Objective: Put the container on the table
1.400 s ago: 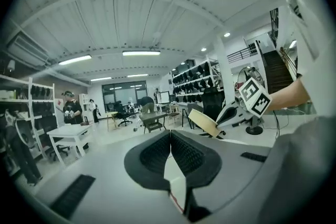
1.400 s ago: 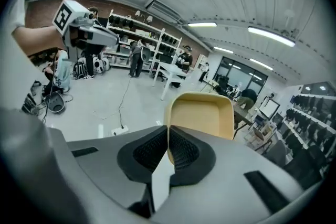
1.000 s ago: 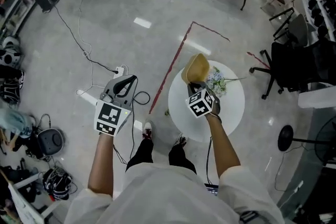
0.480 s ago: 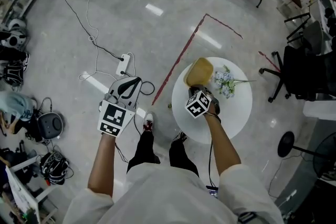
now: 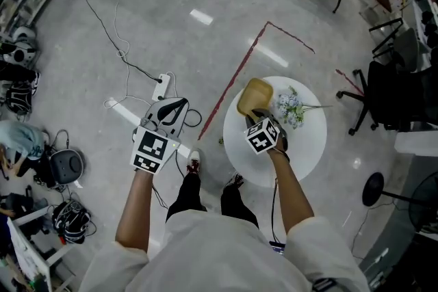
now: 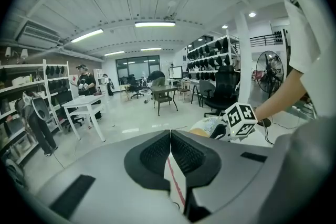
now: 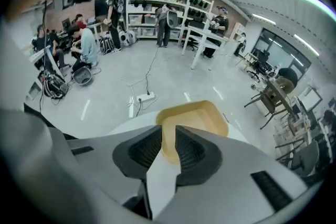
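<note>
Container (image 5: pixel 254 94) is pinched by its near rim in the right gripper's (image 5: pixel 257 114) jaws, over the table (image 5: pixel 301 147) just beside the flowers (image 5: pixel 288 106). I'd lower it flat and clear of the edge before letting go. Left gripper (image 5: pixel 168 110) jaws are closed on nothing, off over the floor.

We find table (image 5: pixel 304 147) bare along near edge and right side: open room there. Flowers (image 5: pixel 289 108) block far side, just beside container (image 5: pixel 254 94) at far-left edge; only narrow gap between. Floor off left edge open to us, bar power strip (image 5: pixel 161 87). Office chair (image 5: pixel 393 89) well apart beyond right edge.
</note>
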